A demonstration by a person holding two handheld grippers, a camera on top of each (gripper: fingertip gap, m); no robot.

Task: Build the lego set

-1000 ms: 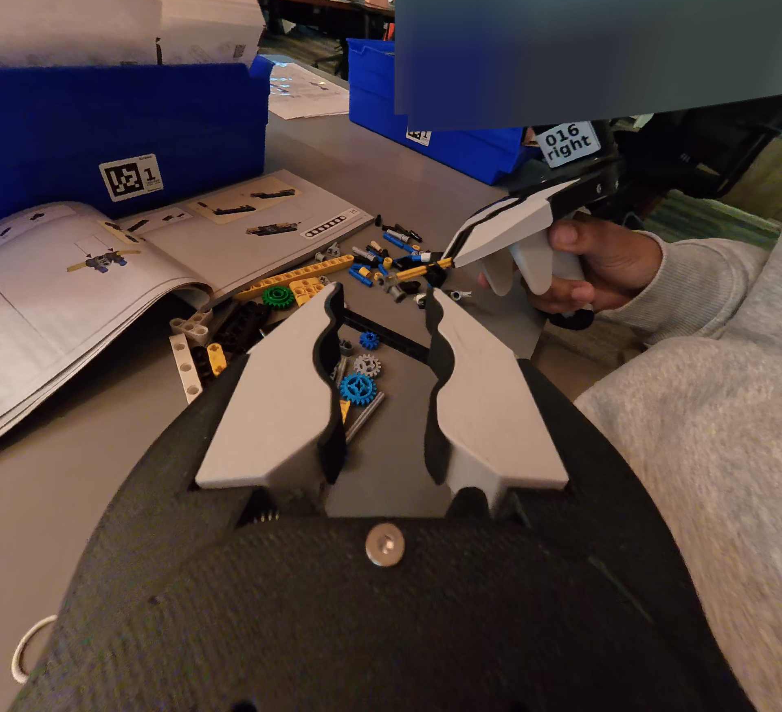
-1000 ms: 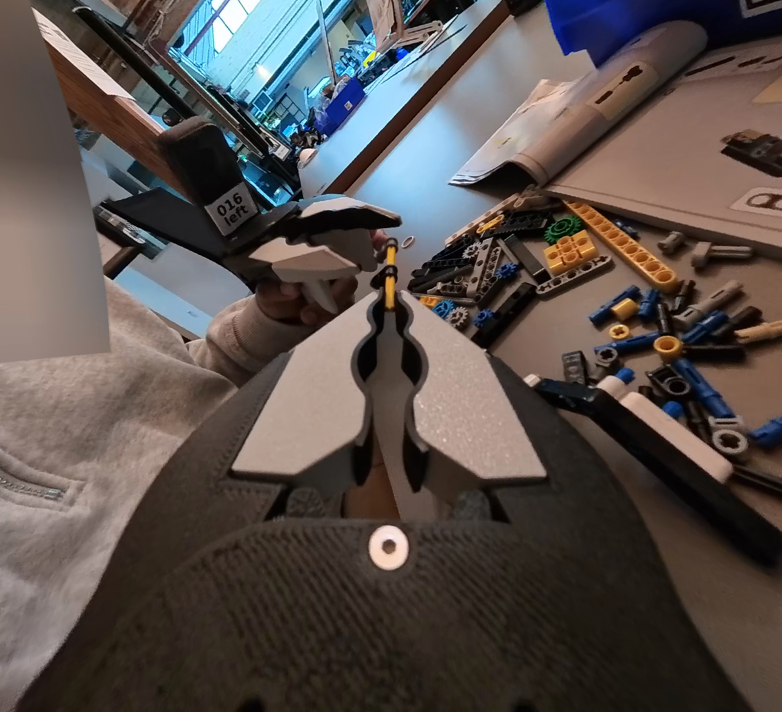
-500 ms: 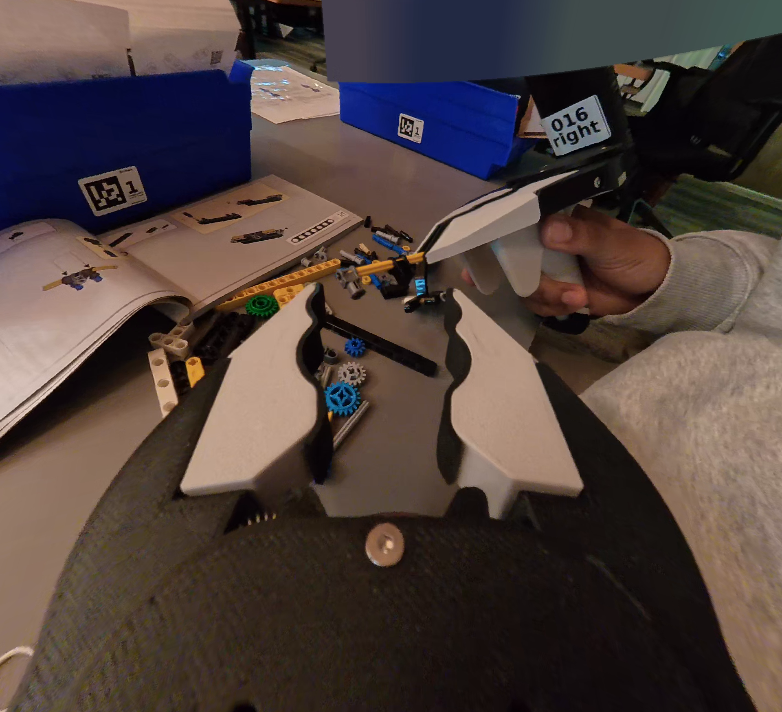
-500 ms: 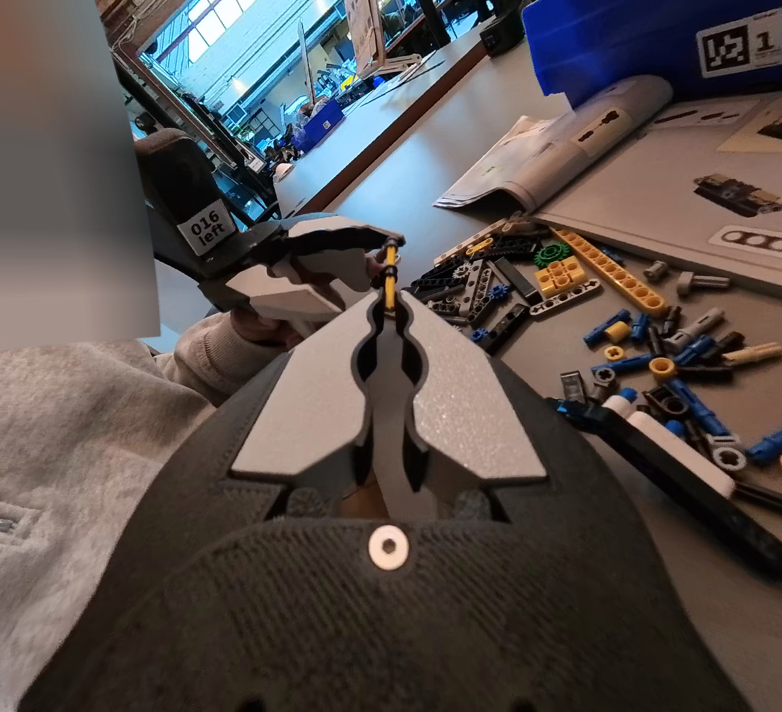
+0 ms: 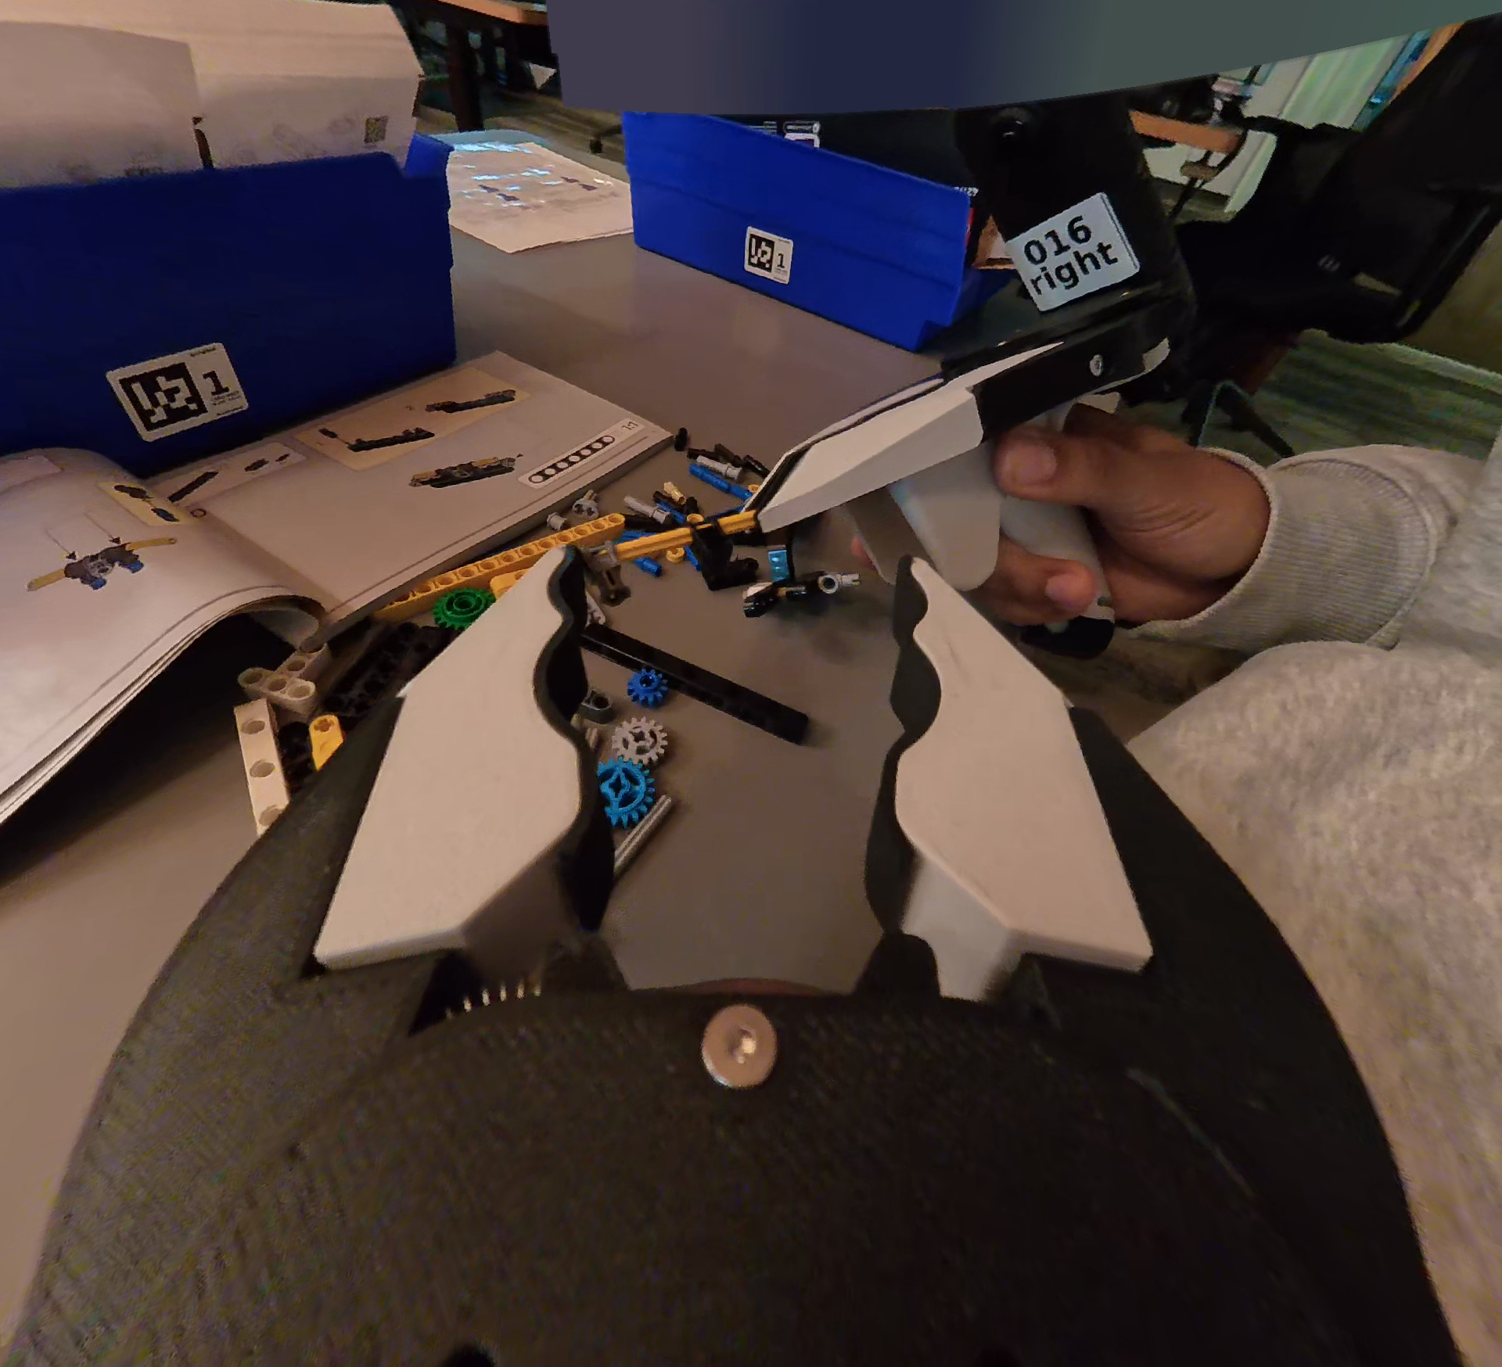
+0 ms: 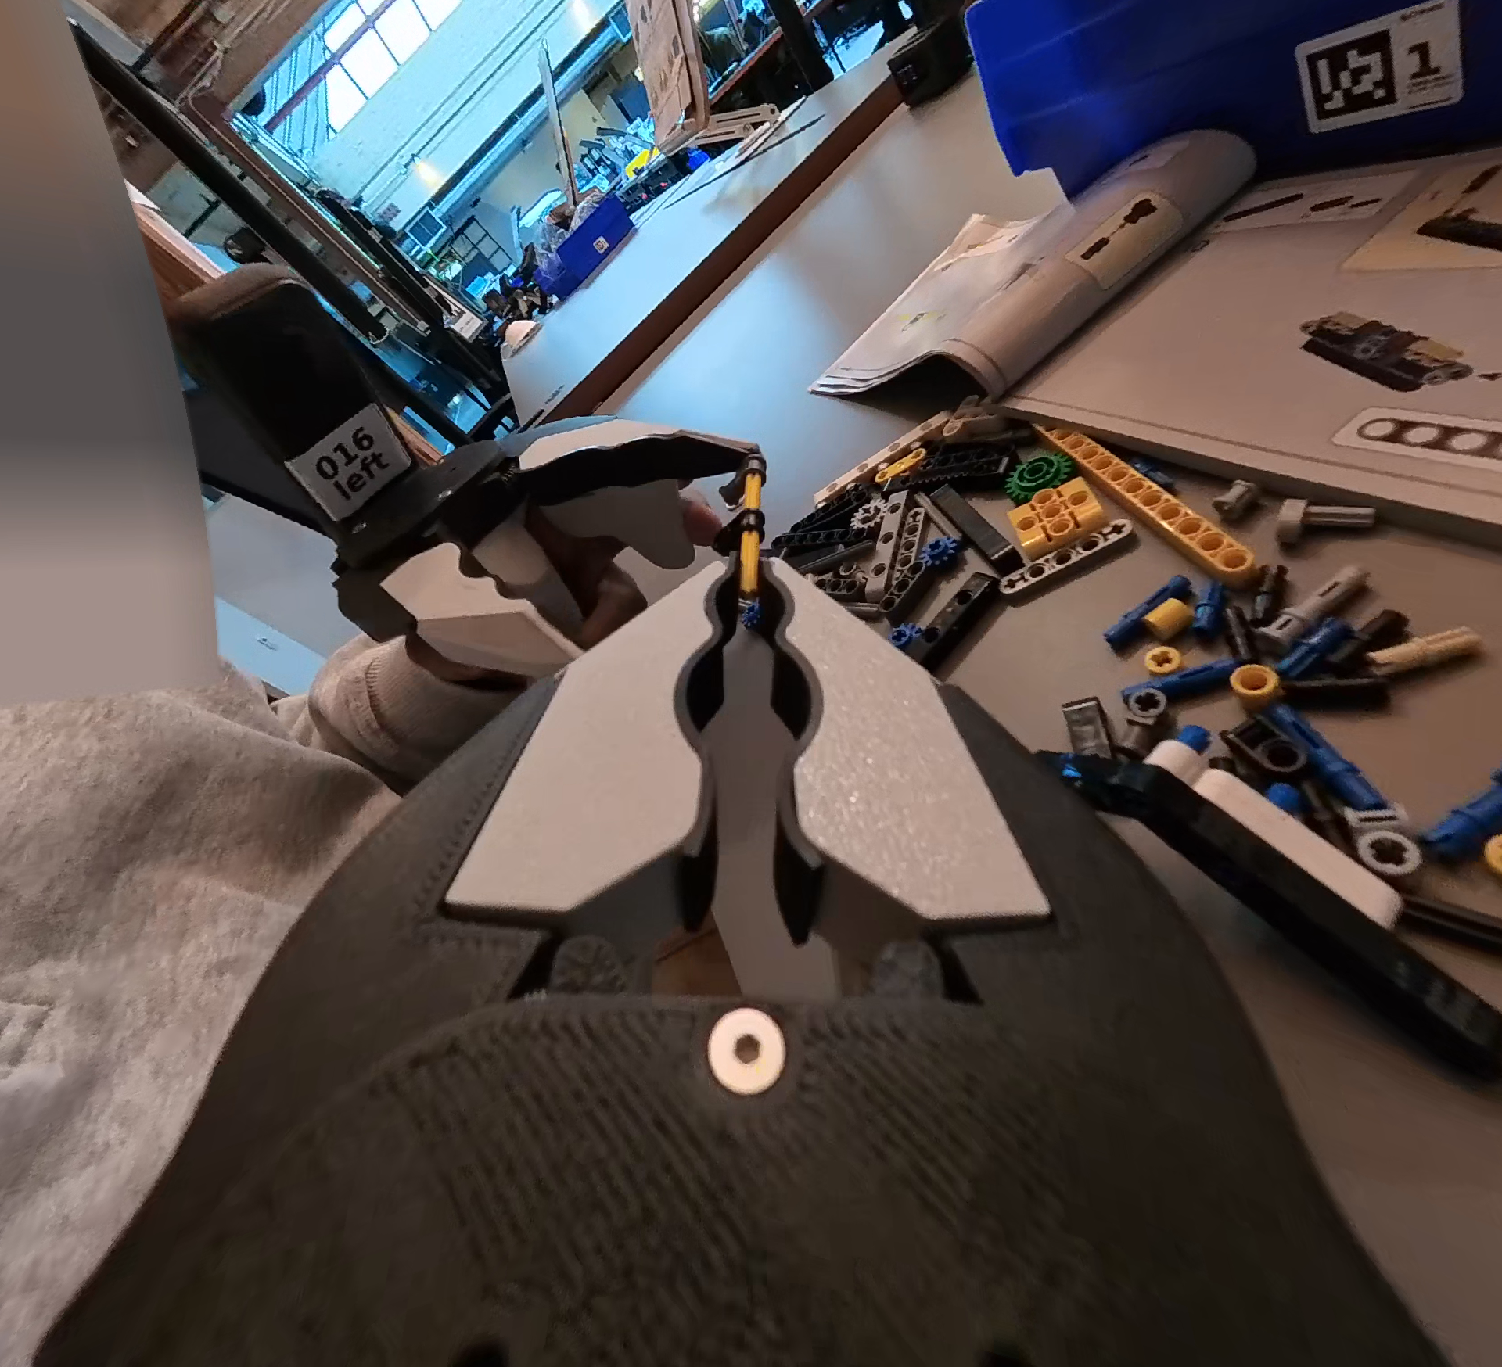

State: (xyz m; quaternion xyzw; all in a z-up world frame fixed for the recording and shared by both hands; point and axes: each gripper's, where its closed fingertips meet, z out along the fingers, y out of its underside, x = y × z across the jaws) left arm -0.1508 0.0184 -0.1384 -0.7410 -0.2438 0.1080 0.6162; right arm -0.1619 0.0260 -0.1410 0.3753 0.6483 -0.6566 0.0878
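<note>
1. Left wrist view: the left tool [image 5: 735, 597] is spread wide and empty above the desk [image 5: 715, 345]. Its tip sits next to the far end of the yellow rod [image 5: 670, 538], which the right tool [image 5: 768, 507] pinches at the other end. A black connector [image 5: 715, 544] sits partway along the rod. Loose gears [image 5: 624, 788], a black beam [image 5: 691, 682] and the open instruction booklet [image 5: 341, 507] lie below and to the left.

2. Right wrist view: the right tool [image 6: 752, 580] is closed on the yellow rod [image 6: 752, 515], holding it raised off the desk. The rod's far end lies against the tip of the left tool [image 6: 744, 454]. The loose parts [image 6: 1057, 515] are scattered to the right.

3. The step in hand looks like a handover or a two-handed fit on the rod. To do it well, keep the right tool's grip steady and the rod level. Bring the left tool's fingers [image 5: 479, 751] to either side of the free end, clear of the connector. Close squarely across the rod so that it does not twist or pop out.
</note>
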